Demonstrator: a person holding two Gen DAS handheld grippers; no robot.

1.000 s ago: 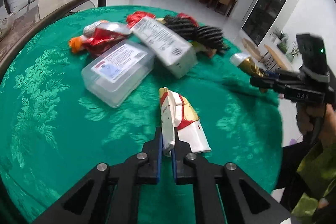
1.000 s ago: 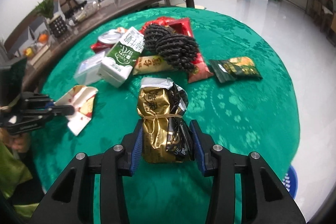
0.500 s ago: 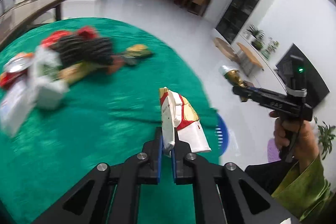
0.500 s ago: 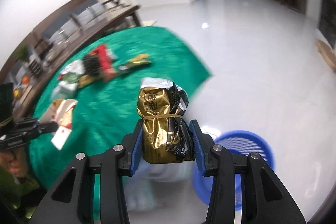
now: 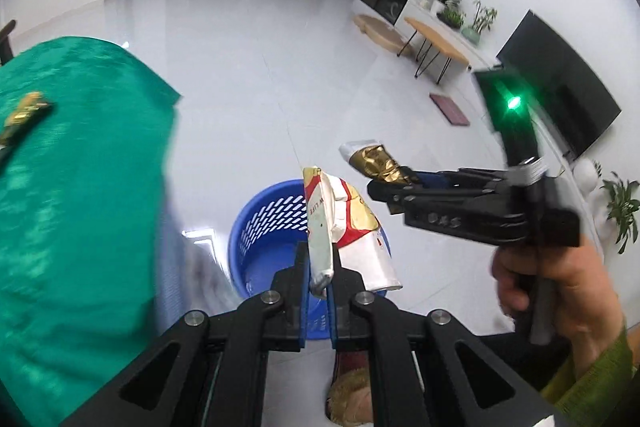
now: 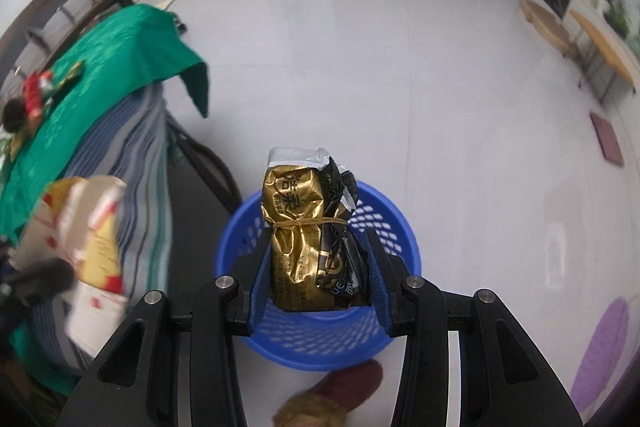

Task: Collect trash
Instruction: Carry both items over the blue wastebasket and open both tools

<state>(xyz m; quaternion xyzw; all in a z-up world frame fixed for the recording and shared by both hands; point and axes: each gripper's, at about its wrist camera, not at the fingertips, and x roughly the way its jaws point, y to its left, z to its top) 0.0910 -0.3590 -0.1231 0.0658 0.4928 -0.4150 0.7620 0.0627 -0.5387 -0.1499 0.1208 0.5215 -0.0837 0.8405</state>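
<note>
- Jaws of the left gripper (image 5: 318, 269) are pressed together on the folded edge of a white, red and yellow wrapper (image 5: 348, 227), which stands up from the tips.
- Jaws of the right gripper (image 6: 318, 279) stand partly apart and clamp a gold and black foil bag (image 6: 310, 235) from both sides; a thin band is tied around the middle of the bag.
- Both packages hang over a blue basket (image 6: 396, 231) that stands on the white tiled floor (image 6: 400, 67); in the left wrist view, part of the basket (image 5: 260, 223) is hidden behind the wrapper.
- Only the left wrist view shows the right gripper (image 5: 400, 179) from the side, with the gold bag (image 5: 374, 163) coming out of its tips, and the person's hand (image 5: 560, 287) around its handle, with an olive sleeve (image 5: 592, 379) below.
- Only the right wrist view shows the wrapper (image 6: 88, 239) from the other side, blurred, at the left edge, and the striped cloth (image 6: 128, 187) that hangs under the green cloth (image 6: 120, 43) of the surface.
- More trash (image 6: 36, 99) lies on the green cloth in the right wrist view; it is too blurred to tell the pieces apart. The left wrist view shows only one small gold packet (image 5: 24, 111) there.
- A slipper (image 6: 332, 395) is on the floor just beside the basket, at the near side.
</note>
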